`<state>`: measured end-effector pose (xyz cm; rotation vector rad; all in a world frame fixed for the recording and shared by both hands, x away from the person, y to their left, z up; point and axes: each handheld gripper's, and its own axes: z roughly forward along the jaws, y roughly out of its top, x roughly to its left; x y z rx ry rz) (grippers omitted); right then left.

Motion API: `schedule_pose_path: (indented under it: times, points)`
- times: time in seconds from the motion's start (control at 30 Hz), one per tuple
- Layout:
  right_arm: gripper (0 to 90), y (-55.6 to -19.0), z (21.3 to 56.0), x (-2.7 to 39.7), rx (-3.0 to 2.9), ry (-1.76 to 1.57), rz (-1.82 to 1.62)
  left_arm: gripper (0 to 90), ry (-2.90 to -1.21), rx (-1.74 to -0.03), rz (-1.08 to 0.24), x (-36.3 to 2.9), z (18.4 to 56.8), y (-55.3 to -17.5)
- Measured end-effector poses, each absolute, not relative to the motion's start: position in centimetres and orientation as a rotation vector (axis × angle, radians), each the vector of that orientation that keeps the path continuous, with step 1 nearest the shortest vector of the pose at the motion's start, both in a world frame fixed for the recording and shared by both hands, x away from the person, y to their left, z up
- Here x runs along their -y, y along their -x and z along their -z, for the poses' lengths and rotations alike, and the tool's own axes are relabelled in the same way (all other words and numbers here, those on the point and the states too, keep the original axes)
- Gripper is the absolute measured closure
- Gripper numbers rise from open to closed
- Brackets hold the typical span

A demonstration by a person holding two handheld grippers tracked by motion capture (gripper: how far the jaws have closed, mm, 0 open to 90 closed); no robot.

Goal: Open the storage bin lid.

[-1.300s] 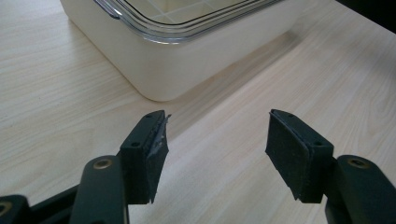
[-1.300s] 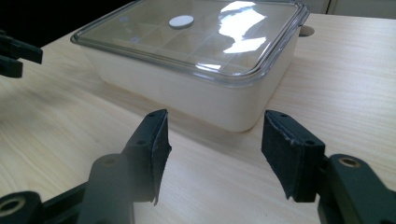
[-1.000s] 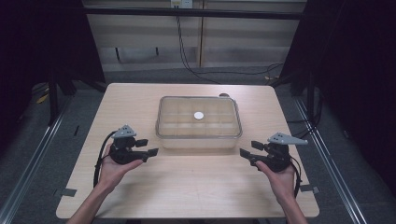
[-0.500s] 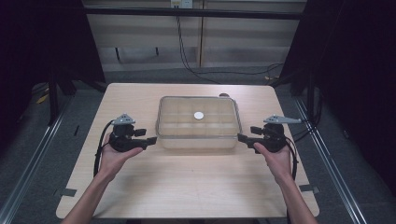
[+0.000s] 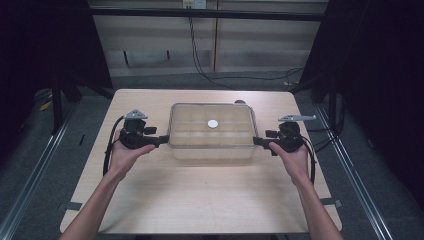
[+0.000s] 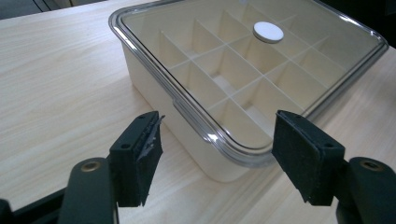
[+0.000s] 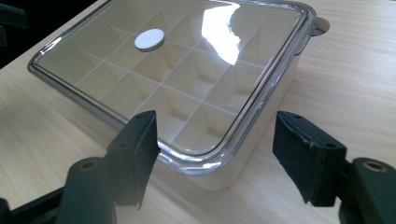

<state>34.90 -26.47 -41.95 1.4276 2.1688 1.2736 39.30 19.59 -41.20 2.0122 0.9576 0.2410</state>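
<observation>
A cream box (image 5: 212, 150) with several inner compartments stands mid-table under a clear lid (image 5: 212, 130) that bears a white round disc (image 5: 213, 123). My left gripper (image 5: 162, 141) is at the box's left end and my right gripper (image 5: 257, 141) at its right end, both pointing inward. In the left gripper view, the left gripper (image 6: 217, 123) is open and has just been opening, with a box (image 6: 154, 88) corner between its jaws, untouched. In the right gripper view, the right gripper (image 7: 215, 120) is open and has just closed slightly around the box's (image 7: 275, 93) other near corner without touching.
The light wooden table (image 5: 200, 200) has bare room in front of the box. A small dark round object (image 5: 240, 102) sits at the box's back right corner. Metal rails run along the floor on both sides, and cables lie behind the table.
Both hands have moved away from the table's front and inward, from beside the box's front corners to its two short ends.
</observation>
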Motion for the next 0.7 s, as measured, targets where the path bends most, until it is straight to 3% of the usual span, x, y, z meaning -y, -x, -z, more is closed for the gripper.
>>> schedule_pose_path:
  times: [0.47, 0.7]
  points:
    - [25.2, -38.1, 41.0, 25.8, -2.180, -1.431, -1.210, 26.4, -2.011, -0.971, -0.219, -18.6, 41.1, -41.4]
    - [24.7, -39.4, 42.2, 25.2, -2.222, -1.466, -1.174, 25.2, -2.029, -0.993, -0.197, -18.2, 42.3, -41.9]
